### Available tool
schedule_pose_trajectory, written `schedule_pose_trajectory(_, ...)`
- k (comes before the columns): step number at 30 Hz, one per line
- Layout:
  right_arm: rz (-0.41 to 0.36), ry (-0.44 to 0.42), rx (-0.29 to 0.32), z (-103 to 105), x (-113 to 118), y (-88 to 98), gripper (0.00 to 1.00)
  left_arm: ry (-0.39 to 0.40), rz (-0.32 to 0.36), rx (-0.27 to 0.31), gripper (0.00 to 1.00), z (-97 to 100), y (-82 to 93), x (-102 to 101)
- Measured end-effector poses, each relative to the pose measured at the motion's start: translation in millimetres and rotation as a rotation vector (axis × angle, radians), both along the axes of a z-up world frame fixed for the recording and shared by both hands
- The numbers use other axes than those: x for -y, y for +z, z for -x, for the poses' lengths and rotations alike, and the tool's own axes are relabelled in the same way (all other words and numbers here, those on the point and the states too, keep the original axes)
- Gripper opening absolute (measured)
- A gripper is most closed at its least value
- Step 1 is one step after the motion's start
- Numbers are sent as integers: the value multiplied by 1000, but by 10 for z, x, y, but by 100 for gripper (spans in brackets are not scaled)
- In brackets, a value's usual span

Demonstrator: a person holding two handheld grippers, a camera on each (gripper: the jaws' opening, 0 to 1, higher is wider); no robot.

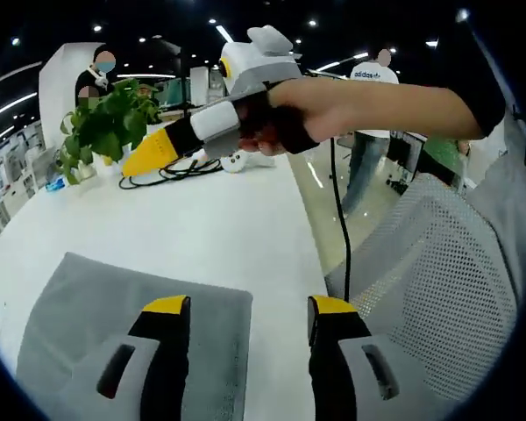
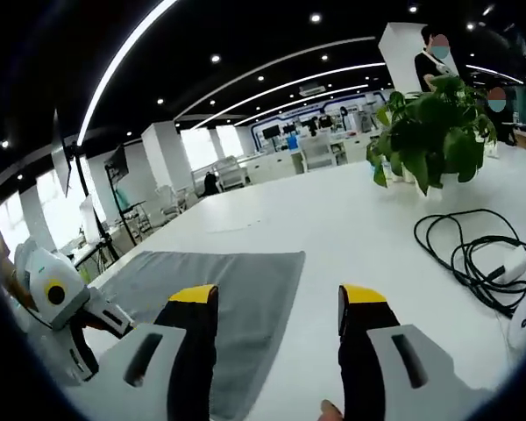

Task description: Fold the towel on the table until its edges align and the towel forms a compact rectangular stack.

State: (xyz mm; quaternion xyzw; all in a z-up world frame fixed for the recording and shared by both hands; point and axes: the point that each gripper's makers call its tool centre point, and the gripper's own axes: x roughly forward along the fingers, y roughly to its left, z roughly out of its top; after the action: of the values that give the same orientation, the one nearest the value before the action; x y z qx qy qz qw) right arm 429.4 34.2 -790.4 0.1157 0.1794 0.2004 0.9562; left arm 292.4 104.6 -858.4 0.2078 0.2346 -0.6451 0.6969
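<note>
Plant (image 2: 434, 132) and cable (image 2: 478, 254) crowd the table's (image 2: 351, 219) far end.

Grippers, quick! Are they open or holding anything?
Left gripper: open, holding nothing, above the towel.
Right gripper: open, holding nothing.

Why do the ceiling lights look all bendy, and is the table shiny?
In the right gripper view the fisheye lens curves the long ceiling light strip; the flat grey cloth towel stays sharp. In the left gripper view the glossy white table looks bright and washed out, and the floor beside it mirrors the lights.
</note>
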Motion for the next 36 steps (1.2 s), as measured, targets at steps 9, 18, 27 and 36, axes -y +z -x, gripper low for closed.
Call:
schedule_pose_trajectory(9,-2,38,-3,-231,-174,-34,52,31,25,-45,44,-63,-121,166)
schedule_pose_trajectory(18,6,45,-13,-414,-256,-112,49,9,2,-75,32,-34,-341,266)
schedule_pose_trajectory(27,12,49,-22,-547,-347,-182,48,-18,-56,-22,27,-62,-542,229)
schedule_pose_trajectory(36,34,70,-45,-690,-429,-327,46,-45,-70,58,17,-128,-555,236)
